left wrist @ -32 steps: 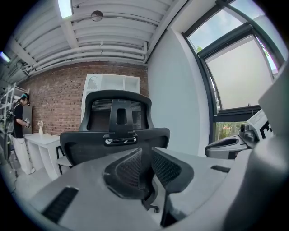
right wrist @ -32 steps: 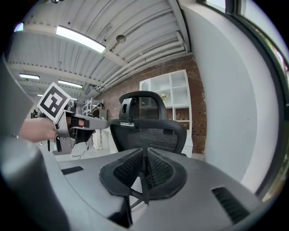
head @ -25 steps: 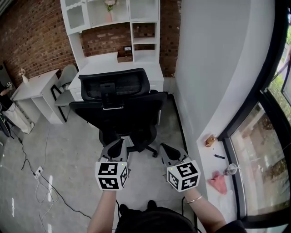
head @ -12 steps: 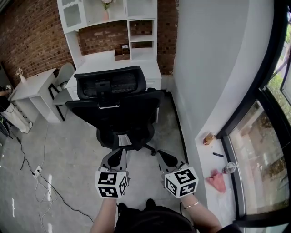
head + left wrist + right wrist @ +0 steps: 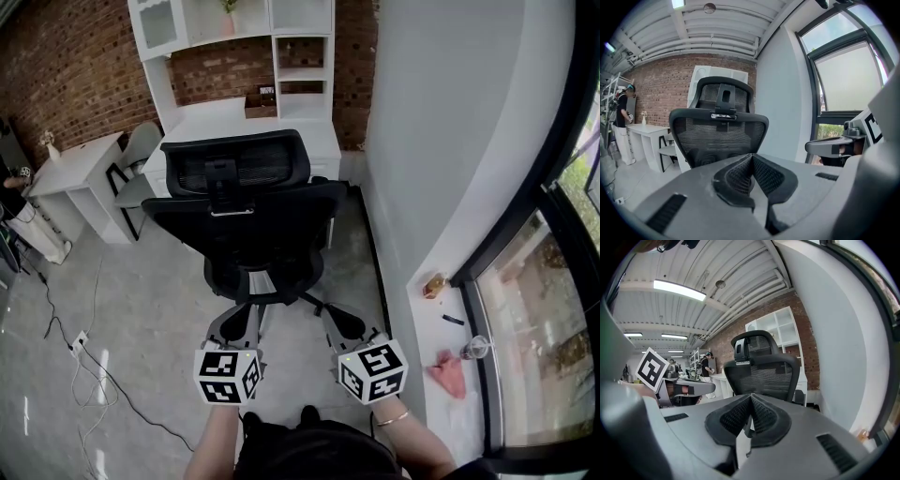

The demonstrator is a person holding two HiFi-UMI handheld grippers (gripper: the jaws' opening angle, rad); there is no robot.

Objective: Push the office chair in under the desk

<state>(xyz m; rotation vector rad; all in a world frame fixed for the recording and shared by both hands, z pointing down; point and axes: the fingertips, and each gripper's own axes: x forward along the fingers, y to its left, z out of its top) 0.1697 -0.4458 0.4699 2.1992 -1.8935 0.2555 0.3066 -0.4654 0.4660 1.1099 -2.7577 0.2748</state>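
Black mesh office chair (image 5: 246,211) fills the middle of my head view, its back facing me, with the white desk (image 5: 281,127) just above it in the frame. My left gripper (image 5: 238,323) and right gripper (image 5: 346,323) sit lower down, clear of the chair, both jaws pressed together on nothing

Grey floor (image 5: 141,300) — office chair (image 5: 248,225), cables (image 5: 80,345)
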